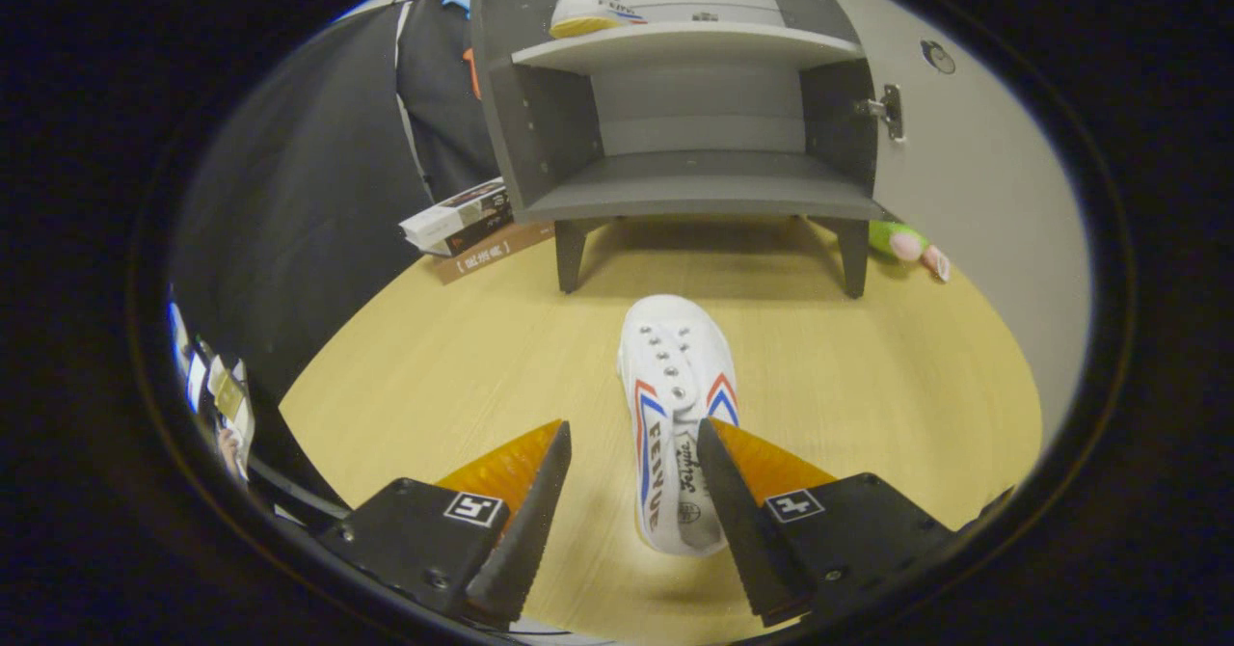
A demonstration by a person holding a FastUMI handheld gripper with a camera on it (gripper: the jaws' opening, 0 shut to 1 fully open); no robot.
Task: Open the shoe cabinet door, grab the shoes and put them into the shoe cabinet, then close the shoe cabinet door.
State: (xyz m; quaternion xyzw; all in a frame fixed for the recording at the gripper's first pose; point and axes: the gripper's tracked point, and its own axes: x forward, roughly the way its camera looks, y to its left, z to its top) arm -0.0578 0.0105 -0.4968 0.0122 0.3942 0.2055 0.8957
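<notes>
A white canvas shoe (675, 405) with red and blue stripes lies on the wooden floor (463, 357), toe pointing toward the cabinet. Its heel end sits between my fingers, closer to the right one. My gripper (633, 439) is open and neither finger presses on the shoe. Beyond the shoe stands the grey shoe cabinet (694, 125) on short legs, its door (964, 174) swung open to the right. A second white shoe (590, 12) rests on the cabinet's upper shelf at the left. The lower shelf (704, 193) holds nothing.
Stacked boxes (461, 222) lie on the floor left of the cabinet's legs. A green and pink soft item (906, 241) lies at the foot of the open door. A dark cloth wall (308, 193) runs along the left.
</notes>
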